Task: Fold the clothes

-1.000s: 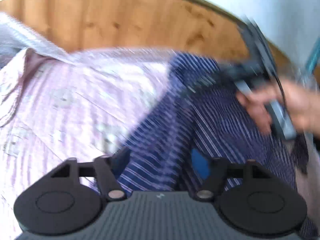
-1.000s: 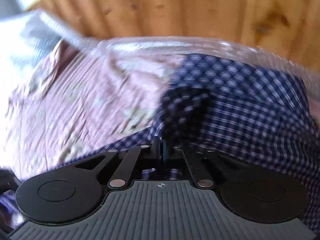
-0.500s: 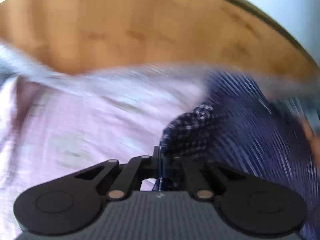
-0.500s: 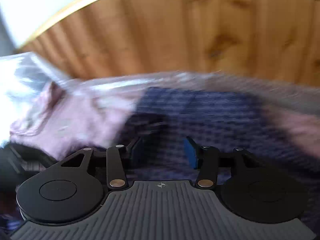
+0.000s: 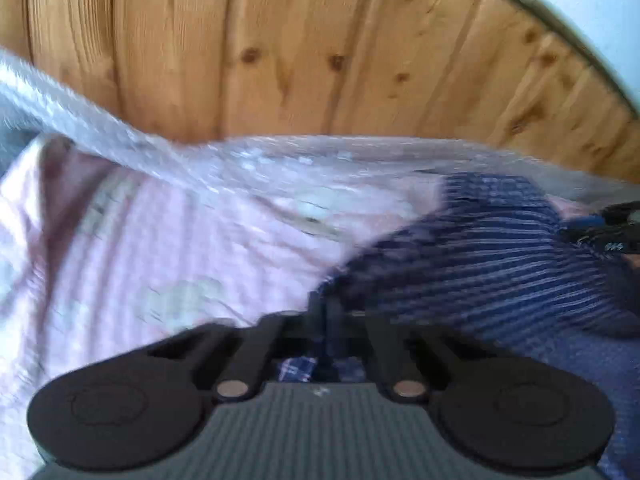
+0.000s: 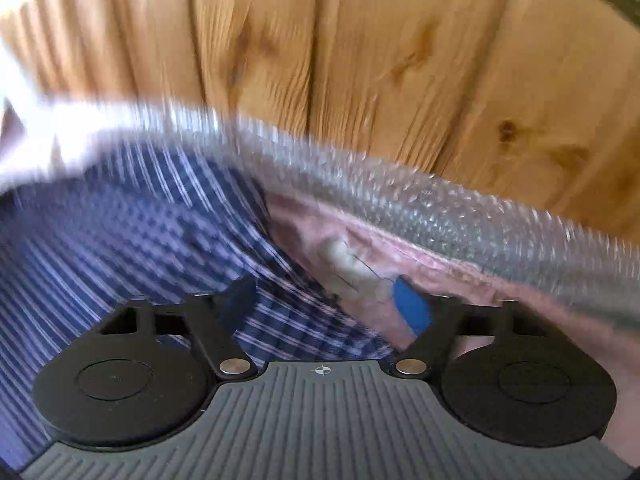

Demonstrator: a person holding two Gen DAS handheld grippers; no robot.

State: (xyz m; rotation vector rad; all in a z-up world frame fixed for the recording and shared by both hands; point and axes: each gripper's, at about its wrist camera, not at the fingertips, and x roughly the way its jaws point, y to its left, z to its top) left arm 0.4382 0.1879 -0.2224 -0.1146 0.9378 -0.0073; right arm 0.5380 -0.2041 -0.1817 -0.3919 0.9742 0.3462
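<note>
A dark blue checked shirt point(image 5: 480, 256) lies crumpled on a pink striped bedsheet point(image 5: 132, 256). My left gripper point(image 5: 326, 320) is shut on an edge of the shirt, with cloth pinched between its fingers. In the right wrist view the shirt point(image 6: 132, 240) fills the left half. My right gripper point(image 6: 324, 304) is open and empty just above the shirt's right edge, its blue pad point(image 6: 412, 312) over the pink sheet point(image 6: 360, 248). The right gripper also shows at the far right of the left wrist view point(image 5: 612, 232).
A wooden plank headboard point(image 5: 320, 48) stands close behind the bed and also fills the top of the right wrist view point(image 6: 400, 60). A strip of bubble wrap point(image 5: 240, 156) runs along the sheet's far edge, seen again in the right wrist view point(image 6: 460, 208).
My left gripper went from open to shut on the shirt's edge. My right gripper let go of the shirt, opened, and moved right along it.
</note>
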